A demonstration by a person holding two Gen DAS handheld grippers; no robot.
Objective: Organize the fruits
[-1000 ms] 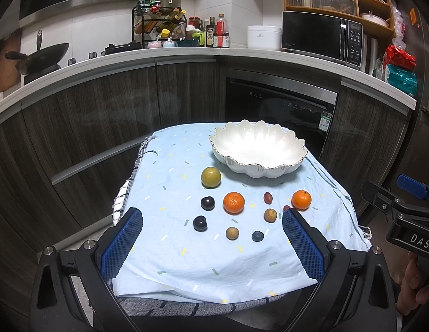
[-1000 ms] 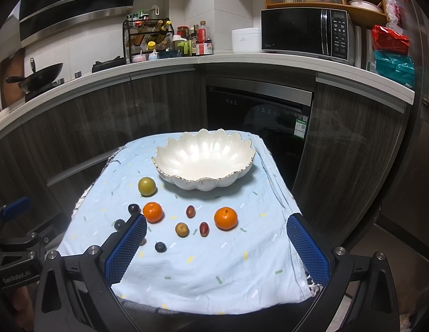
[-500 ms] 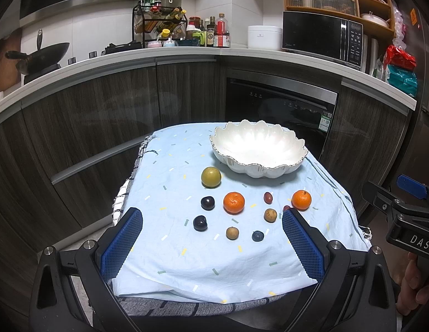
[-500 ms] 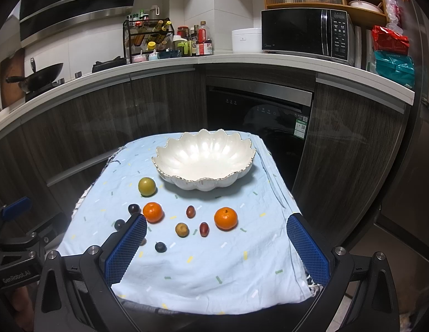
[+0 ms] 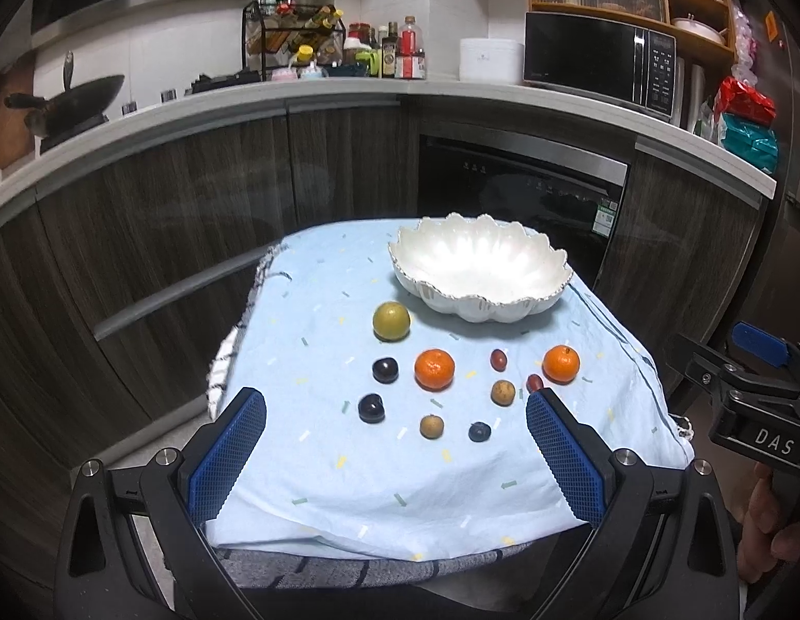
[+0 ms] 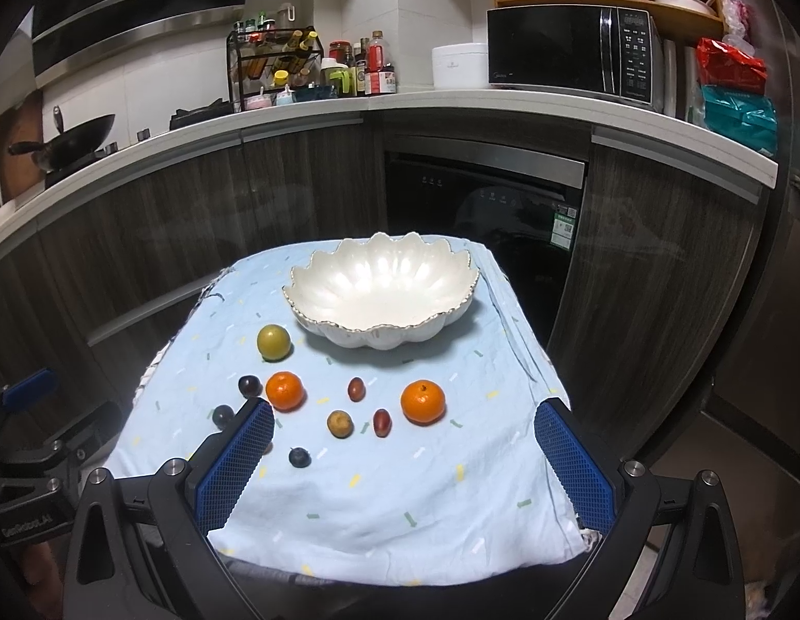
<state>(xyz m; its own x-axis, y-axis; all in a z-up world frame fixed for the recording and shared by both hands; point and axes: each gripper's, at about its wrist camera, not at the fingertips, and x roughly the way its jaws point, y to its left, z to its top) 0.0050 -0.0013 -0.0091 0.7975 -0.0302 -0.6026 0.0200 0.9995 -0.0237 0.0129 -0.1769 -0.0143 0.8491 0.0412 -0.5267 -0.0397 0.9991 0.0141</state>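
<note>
A white scalloped bowl (image 5: 482,279) (image 6: 384,294) stands empty at the far side of a small table under a pale blue cloth (image 5: 348,485) (image 6: 400,506). In front of it lie a green round fruit (image 5: 391,321) (image 6: 273,342), two oranges (image 5: 434,369) (image 5: 561,363) (image 6: 423,402), dark plums (image 5: 385,369) (image 5: 371,408), brown longans (image 5: 502,392) (image 6: 340,423), red dates (image 6: 356,389) and a blueberry (image 5: 479,431) (image 6: 299,457). My left gripper (image 5: 397,457) and my right gripper (image 6: 405,465) both hang open over the table's near edge, holding nothing.
Dark wood cabinets and a built-in dishwasher (image 6: 482,206) stand behind the table. The counter carries a microwave (image 6: 575,54), a spice rack (image 6: 276,70) and a wok (image 6: 64,142). A hand (image 5: 761,522) holds the right gripper at the table's right side.
</note>
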